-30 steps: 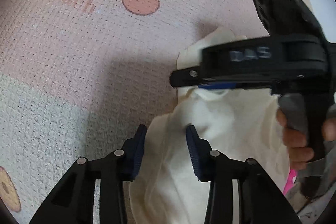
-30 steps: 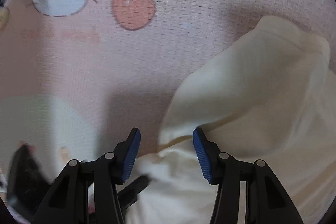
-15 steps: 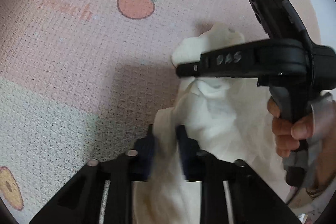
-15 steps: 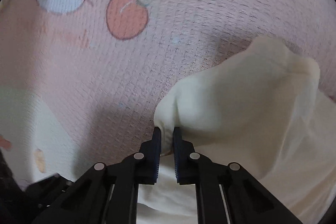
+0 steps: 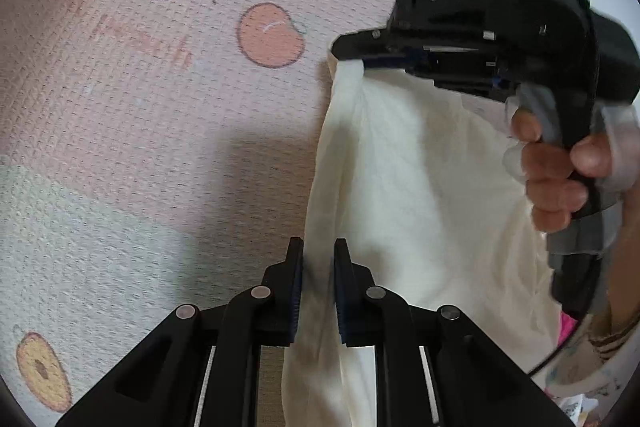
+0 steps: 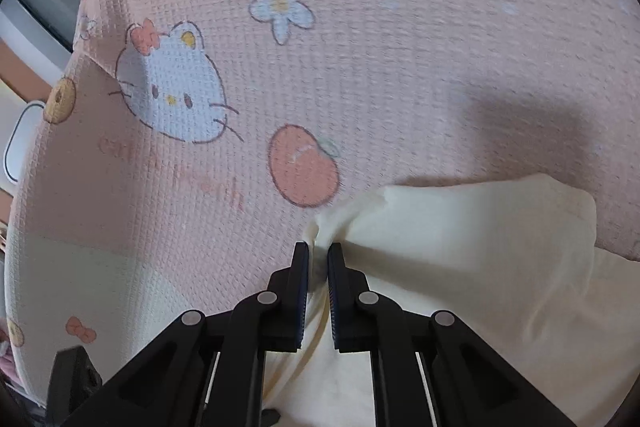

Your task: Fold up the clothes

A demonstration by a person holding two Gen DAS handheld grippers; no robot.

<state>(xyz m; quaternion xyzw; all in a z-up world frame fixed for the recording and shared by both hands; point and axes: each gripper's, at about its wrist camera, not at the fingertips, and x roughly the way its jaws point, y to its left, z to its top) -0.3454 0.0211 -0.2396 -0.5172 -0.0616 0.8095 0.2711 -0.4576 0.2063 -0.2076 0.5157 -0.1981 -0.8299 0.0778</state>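
**Both tongs finally clamped on the cloth, lift under way**

Cream garment now strung up between the two tongs instead of slumped in a heap on the pink cartoon blanket. Looks like one edge pulled fairly taut from the left tongs up to the right tongs, rest of the fabric hanging off to the right of that line and trailing down past the left pair.

What changed in the last second: a moment ago both pairs gaping wide with cloth merely sitting between the pads. Right pair snapped shut first, left pair has just been closing the rest of the way, fabric pinched in both now. Same story from the right wrist view: right tongs squeezed onto a bunched corner, garment fanning out to the right of the pads. Right hand also noticeably higher against the blanket than before, so corner raised clear of the bed.

Meaning for the fold: grab phase probably done, two points of one edge secured. Next bit likely a shake-out or spreading flat before any actual folding. Hard to tell which garment parts are pinched, though. Bunched grip on the right could slip.
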